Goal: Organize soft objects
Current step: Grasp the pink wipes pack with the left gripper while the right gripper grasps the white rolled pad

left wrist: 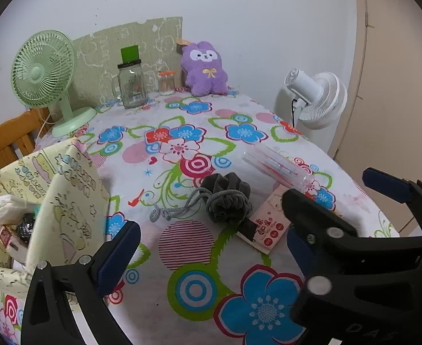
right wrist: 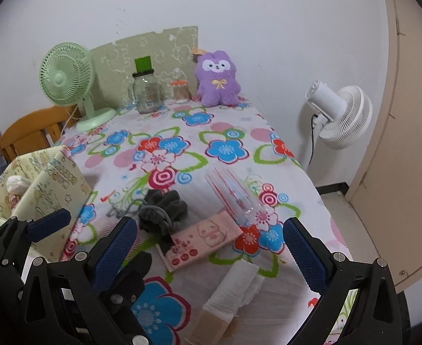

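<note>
A grey drawstring pouch (left wrist: 225, 197) lies mid-table on the floral cloth; it also shows in the right wrist view (right wrist: 162, 210). A pink tissue pack (left wrist: 268, 227) lies beside it, also seen in the right wrist view (right wrist: 202, 238). A purple plush bunny (left wrist: 205, 69) sits at the far edge by the wall. A white folded cloth (right wrist: 234, 290) lies near the front edge. My left gripper (left wrist: 211, 247) is open and empty, hovering short of the pouch. My right gripper (right wrist: 211, 250) is open and empty, over the tissue pack.
A yellow patterned box (left wrist: 52, 204) with items inside stands at the left. A clear plastic packet (left wrist: 280, 166) lies right of the pouch. A green fan (left wrist: 44, 72), a glass jar (left wrist: 131, 83) and a small orange-lidded jar (left wrist: 166, 82) stand at the back. A white fan (left wrist: 317, 97) stands right of the table.
</note>
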Motion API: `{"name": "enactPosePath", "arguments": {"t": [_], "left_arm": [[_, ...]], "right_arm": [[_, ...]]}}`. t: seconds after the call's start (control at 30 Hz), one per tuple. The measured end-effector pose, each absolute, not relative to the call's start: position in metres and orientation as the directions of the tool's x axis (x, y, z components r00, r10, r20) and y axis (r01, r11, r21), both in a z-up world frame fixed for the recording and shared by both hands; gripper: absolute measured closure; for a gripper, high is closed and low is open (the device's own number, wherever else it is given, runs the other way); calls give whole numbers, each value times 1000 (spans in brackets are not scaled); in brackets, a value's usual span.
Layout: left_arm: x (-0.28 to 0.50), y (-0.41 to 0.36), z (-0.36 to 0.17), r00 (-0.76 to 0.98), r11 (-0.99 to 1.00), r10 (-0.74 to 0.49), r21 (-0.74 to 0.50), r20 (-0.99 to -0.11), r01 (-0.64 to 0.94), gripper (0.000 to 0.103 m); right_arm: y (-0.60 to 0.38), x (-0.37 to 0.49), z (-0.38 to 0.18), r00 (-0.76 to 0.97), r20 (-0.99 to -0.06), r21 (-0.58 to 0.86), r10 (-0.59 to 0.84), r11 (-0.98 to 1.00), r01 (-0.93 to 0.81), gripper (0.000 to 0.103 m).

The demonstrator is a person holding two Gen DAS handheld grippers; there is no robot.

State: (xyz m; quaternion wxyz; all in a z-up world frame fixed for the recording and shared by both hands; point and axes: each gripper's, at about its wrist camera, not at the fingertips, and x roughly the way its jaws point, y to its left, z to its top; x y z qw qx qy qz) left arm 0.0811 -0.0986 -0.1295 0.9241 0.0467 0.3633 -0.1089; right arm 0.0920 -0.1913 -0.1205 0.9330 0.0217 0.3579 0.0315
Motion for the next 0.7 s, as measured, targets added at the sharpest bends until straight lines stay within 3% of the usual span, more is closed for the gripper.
{"name": "enactPosePath", "arguments": {"t": [0.17,0.3,0.7], "left_arm": [[86,-112,-138,695,957,-178,42,-697,287,1],[82,-125,-147,705,931,-177,114,-687,346,1],[85,-135,-167,648,912,-188,113,-738,394,1]], "right_arm": [[-203,94,-131,725,-688,65,47,998,-3,2],[-209,97,-143,693,-721,48,15,998,29,10],[-220,95,-169,616,-788,52,-13,995,88,18]]}}
